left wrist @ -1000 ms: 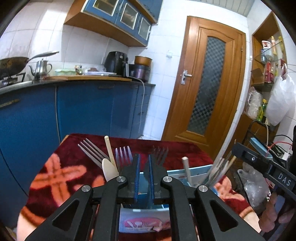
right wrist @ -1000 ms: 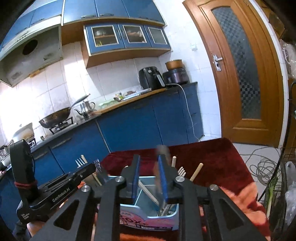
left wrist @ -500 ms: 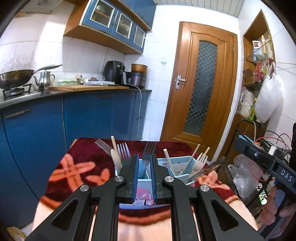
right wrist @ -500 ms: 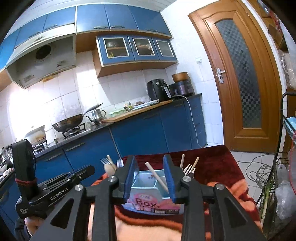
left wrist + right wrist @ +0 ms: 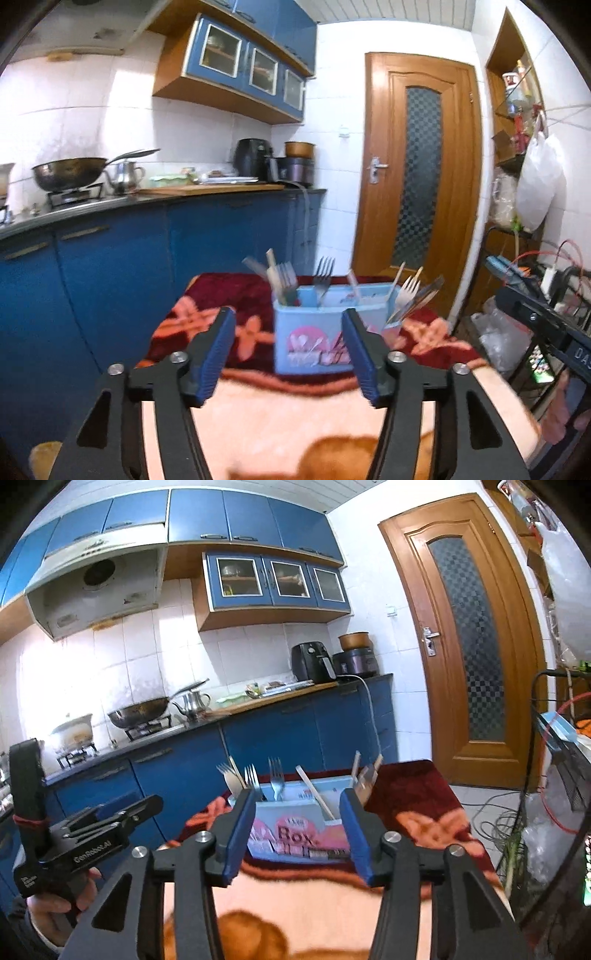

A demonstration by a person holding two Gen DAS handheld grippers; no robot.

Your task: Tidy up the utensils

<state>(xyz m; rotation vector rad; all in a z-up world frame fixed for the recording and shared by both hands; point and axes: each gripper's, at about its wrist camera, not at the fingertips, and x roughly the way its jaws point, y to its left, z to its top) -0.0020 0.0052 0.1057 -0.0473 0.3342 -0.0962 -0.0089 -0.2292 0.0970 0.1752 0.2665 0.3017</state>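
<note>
A light-blue utensil box (image 5: 317, 332) stands on the blanket-covered table; it also shows in the right wrist view (image 5: 299, 827). Several forks (image 5: 323, 273) and wooden sticks (image 5: 400, 273) stand upright in its compartments, with forks (image 5: 275, 779) and a wooden stick (image 5: 316, 794) visible from the right wrist too. My left gripper (image 5: 288, 354) is open and empty, held back from the box. My right gripper (image 5: 297, 838) is open and empty, also short of the box. The left gripper's body (image 5: 85, 834) shows at the lower left of the right wrist view.
A red and peach floral blanket (image 5: 295, 424) covers the table. Blue kitchen cabinets (image 5: 110, 277) run along the left with a wok (image 5: 70, 177) and kettle. A wooden door (image 5: 417, 184) is behind. A cluttered rack with cables (image 5: 535, 295) stands at the right.
Both grippers pulled back and away from the box and opened wide. The box now looks smaller and farther off.
</note>
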